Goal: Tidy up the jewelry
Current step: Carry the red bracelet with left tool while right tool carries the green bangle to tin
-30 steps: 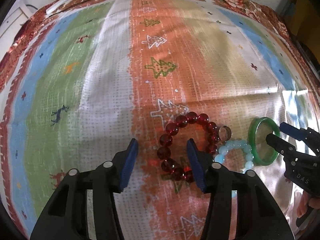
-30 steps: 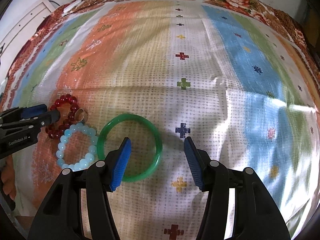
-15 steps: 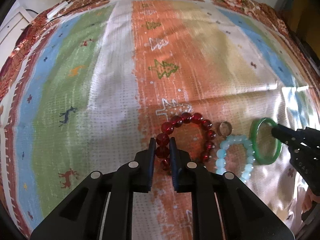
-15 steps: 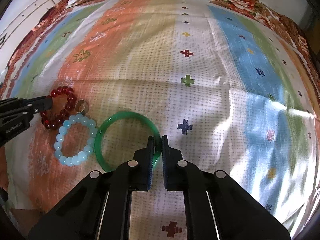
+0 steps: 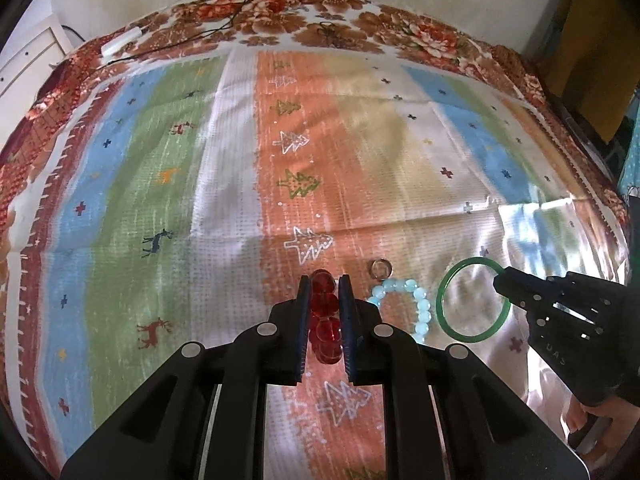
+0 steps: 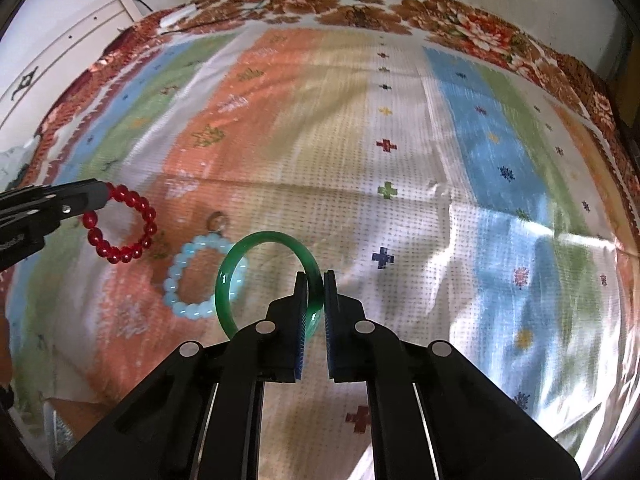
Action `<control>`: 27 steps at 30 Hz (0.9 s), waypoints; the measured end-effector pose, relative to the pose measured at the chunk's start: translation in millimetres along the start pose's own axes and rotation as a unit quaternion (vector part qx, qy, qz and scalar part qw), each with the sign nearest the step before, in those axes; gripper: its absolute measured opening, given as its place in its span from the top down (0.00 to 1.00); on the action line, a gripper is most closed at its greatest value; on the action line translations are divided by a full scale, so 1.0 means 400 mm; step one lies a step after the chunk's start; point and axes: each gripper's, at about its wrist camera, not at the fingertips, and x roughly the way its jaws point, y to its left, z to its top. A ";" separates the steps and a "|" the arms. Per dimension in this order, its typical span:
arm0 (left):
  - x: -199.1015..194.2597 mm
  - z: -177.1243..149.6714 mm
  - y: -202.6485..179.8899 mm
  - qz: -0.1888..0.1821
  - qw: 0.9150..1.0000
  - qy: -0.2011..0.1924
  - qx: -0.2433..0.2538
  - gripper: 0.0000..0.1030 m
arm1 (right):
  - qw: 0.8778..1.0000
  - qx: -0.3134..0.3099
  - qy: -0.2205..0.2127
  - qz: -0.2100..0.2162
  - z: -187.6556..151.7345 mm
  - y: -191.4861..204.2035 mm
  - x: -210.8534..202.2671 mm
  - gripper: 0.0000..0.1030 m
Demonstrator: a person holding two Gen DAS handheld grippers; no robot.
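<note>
My left gripper [image 5: 324, 280] is shut on the red bead bracelet [image 5: 325, 320] and holds it edge-on above the cloth; in the right wrist view the bracelet [image 6: 120, 234] hangs from that gripper [image 6: 105, 194]. My right gripper [image 6: 316, 276] is shut on the green bangle [image 6: 240, 264], lifted and tilted; in the left wrist view the bangle [image 5: 444, 312] hangs from that gripper [image 5: 500, 280]. A pale blue bead bracelet [image 5: 420, 300] [image 6: 180, 284] and a small metal ring [image 5: 381, 269] [image 6: 218, 222] lie on the cloth between them.
A striped cloth [image 5: 360, 160] with tree and cross motifs covers the table, over a floral cloth [image 5: 304, 24] at the back. Cables [image 5: 240, 8] and a white cabinet [image 6: 60, 56] stand at the far left. Sunlight glares on the right side [image 6: 520, 240].
Both grippers, which had closed on their pieces, have lifted them off the cloth. The red bracelet and the green bangle now hang in the air. The blue bracelet and ring stayed put.
</note>
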 end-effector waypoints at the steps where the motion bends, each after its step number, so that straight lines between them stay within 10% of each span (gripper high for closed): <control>1: -0.005 -0.002 0.000 -0.001 1.000 -0.001 -0.001 0.87 | 1.000 0.000 -0.003 0.002 -0.001 0.002 -0.008 0.92; 27: -0.233 -0.084 -0.083 -0.056 0.996 -0.070 0.026 0.87 | 0.998 -0.013 -0.057 0.028 -0.067 0.046 -0.175 0.92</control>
